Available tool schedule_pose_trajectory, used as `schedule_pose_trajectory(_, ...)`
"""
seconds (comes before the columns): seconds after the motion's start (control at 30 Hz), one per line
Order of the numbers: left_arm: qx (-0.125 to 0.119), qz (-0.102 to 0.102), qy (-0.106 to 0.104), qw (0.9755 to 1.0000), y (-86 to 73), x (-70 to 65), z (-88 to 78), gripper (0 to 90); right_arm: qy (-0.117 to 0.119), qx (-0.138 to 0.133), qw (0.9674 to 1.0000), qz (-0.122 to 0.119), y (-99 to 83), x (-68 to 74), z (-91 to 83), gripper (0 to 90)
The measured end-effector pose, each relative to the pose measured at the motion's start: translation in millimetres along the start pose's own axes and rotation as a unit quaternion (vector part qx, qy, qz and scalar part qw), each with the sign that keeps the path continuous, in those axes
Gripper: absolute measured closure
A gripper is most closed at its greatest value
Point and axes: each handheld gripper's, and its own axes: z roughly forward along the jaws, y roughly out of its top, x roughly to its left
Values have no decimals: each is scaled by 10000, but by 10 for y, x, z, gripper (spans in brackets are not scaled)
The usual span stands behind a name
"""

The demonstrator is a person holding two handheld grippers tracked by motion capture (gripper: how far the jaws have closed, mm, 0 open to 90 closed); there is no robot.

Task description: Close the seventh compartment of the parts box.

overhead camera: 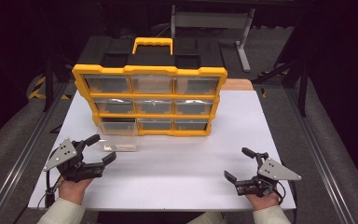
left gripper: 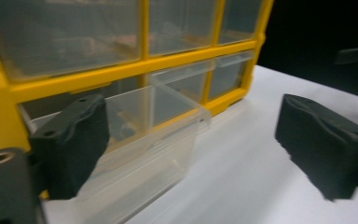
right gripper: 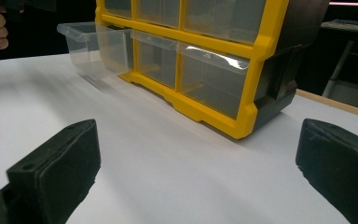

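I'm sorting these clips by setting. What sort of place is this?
Probably a lab or recording studio: a bare white table on a metal-railed frame, dark surroundings, and a yellow-and-black plastic drawer organiser staged alone on it.

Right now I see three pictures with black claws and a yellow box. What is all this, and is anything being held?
No robot here: a person holds a two-jaw tool in each hand. The high view looks down on the white table, with the left gripper and the right gripper coming in from the bottom. The other two pictures come from cameras riding on each tool, looking out between its own black jaws. On the table stands a yellow organiser with nine clear drawers. Its bottom drawer nearest the left gripper is pulled out toward the person; something small lies inside, too blurred to name. Both grippers stand open and hold nothing.
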Motion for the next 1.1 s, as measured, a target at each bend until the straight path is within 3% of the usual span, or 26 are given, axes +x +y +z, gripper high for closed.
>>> schedule_pose_trajectory(0.07,36,-25,-122,9999,15,19,11,183,12,4,10000,29,-2,1,5,6)
schedule_pose_trajectory(0.17,134,-67,-256,9996,31,50,5,332,13,10,10000,5,-4,0,7,6)
schedule_pose_trajectory(0.37,434,12,-248,9987,61,67,14,669,46,44,10000,-4,-7,3,17,9)
schedule_pose_trajectory(0.53,697,107,-264,9972,79,71,33,891,54,51,10000,1,-10,0,19,9)
schedule_pose_trajectory(0.77,907,-64,-281,9955,73,113,85,893,53,51,10000,23,-13,-3,22,10)
schedule_pose_trajectory(0.9,1130,-240,-305,9928,34,164,116,893,60,57,10000,24,-13,-4,21,10)
schedule_pose_trajectory(1.1,1322,-307,-412,9899,-3,171,157,893,68,58,10000,32,-14,-6,21,10)
